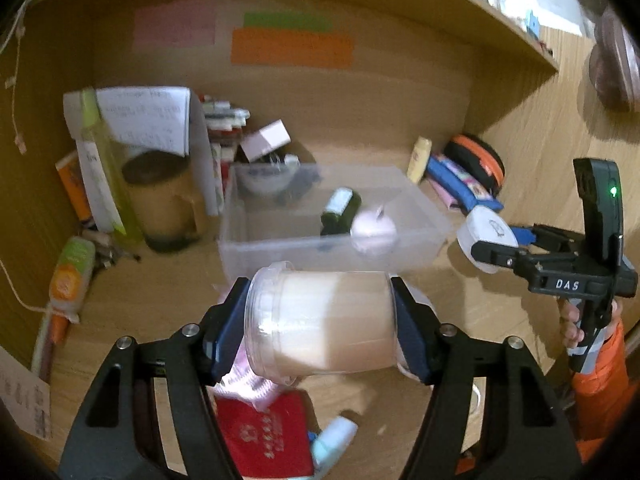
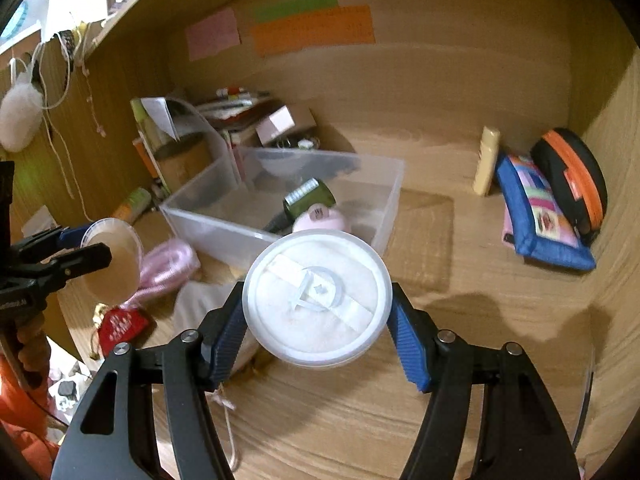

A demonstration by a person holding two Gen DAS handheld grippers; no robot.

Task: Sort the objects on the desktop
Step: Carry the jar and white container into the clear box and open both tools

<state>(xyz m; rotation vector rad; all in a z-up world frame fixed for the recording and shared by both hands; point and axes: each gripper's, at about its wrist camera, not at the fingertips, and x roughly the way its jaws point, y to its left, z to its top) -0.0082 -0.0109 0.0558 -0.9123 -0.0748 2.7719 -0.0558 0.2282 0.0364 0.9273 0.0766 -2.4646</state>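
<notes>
1. Left wrist view: the left gripper [image 1: 320,320] clamped a clear jar [image 1: 320,320] sideways between its blue pads, just in front of the bin [image 1: 428,216]. In the bin lay a dark bottle [image 1: 340,210] and a pink ball [image 1: 374,230]. Right of the bin, the right gripper [image 1: 486,254] held a white compact [image 1: 480,228].

2. Right wrist view: the right gripper [image 2: 318,320] gripped the compact [image 2: 316,300], lid facing the camera, in front of the bin [image 2: 384,216]. Left of the bin, the left gripper [image 2: 86,256] held the jar [image 2: 114,266] above a pink pouch [image 2: 168,264].

Wooden desk [image 2: 460,240], clear plastic bin [image 2: 384,216], blue patchwork pouch [image 2: 536,216], red pouch [image 2: 120,326], cream tube [image 2: 486,160]
</notes>
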